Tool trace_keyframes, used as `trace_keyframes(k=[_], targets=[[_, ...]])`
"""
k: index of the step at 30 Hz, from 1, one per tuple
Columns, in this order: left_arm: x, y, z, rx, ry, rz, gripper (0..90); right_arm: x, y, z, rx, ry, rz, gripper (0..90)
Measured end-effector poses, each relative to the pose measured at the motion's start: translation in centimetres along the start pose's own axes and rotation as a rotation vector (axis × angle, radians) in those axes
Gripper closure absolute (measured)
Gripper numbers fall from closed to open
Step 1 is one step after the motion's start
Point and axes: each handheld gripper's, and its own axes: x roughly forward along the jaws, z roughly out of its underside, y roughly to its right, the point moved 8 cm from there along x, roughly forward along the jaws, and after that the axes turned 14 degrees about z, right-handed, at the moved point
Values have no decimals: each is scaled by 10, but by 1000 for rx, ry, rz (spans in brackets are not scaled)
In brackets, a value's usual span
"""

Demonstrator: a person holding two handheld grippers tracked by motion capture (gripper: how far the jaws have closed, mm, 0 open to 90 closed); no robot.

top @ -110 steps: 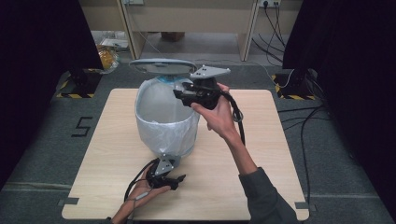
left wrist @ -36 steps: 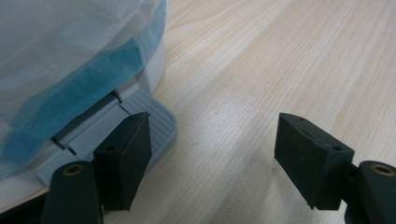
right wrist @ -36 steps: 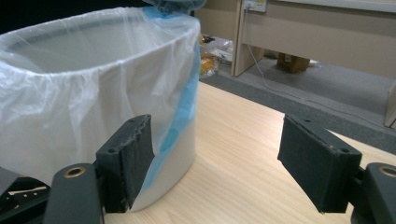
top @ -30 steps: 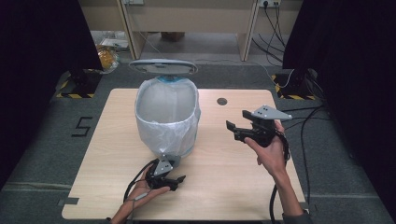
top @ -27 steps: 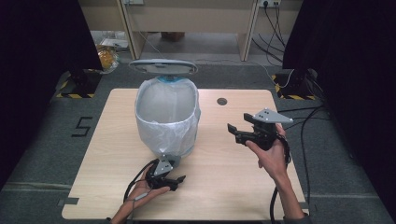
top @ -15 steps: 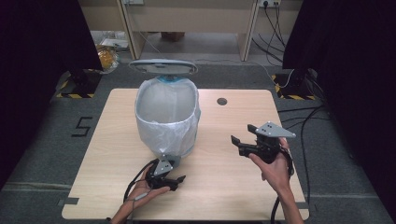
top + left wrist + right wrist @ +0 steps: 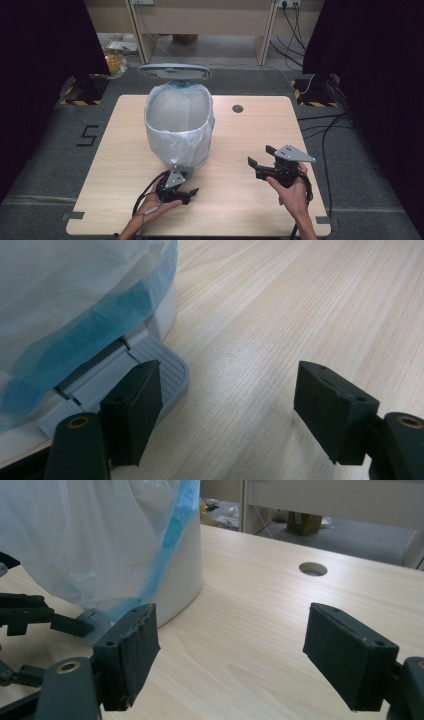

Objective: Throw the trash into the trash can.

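Bin pedal [image 7: 145, 367] touches left gripper's [image 7: 227, 415] spread fingers (right gripper [image 7: 264, 159] likewise apart).

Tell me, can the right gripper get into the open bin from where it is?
Probably yes: the lid stands raised, the bin mouth is open, and only bare table lies between it and the right gripper.

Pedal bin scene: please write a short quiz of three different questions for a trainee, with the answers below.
1. True or false: the lid of the pedal bin is raised.
2. Which hand-held gripper presses the grey pedal? A) the left hand-held gripper B) the right hand-held gripper
3. Fill in: the right hand-held gripper is open and holds ____.

Key:
1. True.
2. A; one of its jaws rests on the pedal.
3. Nothing; it is held above the table.
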Motion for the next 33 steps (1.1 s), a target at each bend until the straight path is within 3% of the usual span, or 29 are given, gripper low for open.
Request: trace_keyframes(k=[9, 21, 33], targets=[[0, 0, 0, 1, 1, 1, 265, 9, -5, 32, -11, -68, -8, 208], [0, 0, 0, 1, 2, 1, 265, 11, -7, 57, -14, -102, -3, 175], [0, 0, 0, -5, 7, 7, 265, 11, -6, 97, -30, -193, -1, 162]])
